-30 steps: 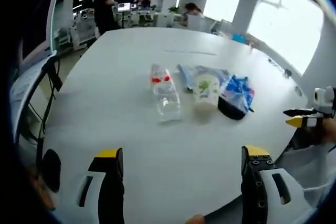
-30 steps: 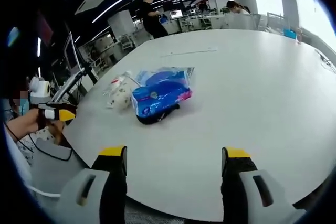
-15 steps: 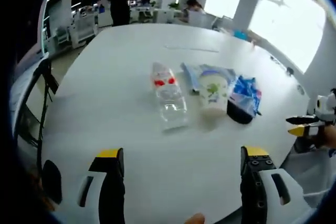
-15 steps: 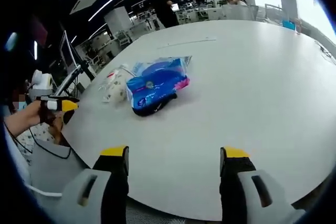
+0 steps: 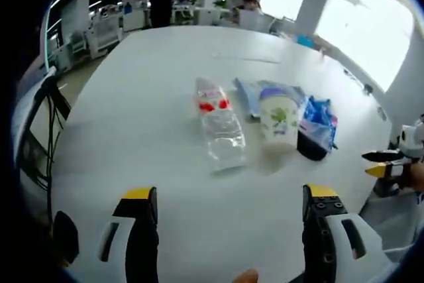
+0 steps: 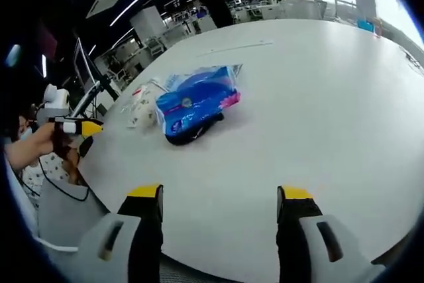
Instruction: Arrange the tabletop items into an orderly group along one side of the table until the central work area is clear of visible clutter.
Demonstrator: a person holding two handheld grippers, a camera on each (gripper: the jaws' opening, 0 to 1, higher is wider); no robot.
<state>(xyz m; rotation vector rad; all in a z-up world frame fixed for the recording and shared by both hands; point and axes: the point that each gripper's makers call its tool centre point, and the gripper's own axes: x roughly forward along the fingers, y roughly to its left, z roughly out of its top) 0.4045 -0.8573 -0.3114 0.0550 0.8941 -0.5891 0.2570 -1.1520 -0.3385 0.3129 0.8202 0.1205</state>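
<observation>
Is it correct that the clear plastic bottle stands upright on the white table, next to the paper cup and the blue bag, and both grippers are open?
Not quite. In the left gripper view the clear plastic bottle lies on its side on the white table, not upright. The rest holds: it is next to the paper cup and the blue bag, and the left gripper and right gripper are both open.

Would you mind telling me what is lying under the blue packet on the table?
A dark, flat object sticks out from beneath the blue packet at its near edge. What it is, and how far it extends underneath, is hidden by the packet.
</observation>
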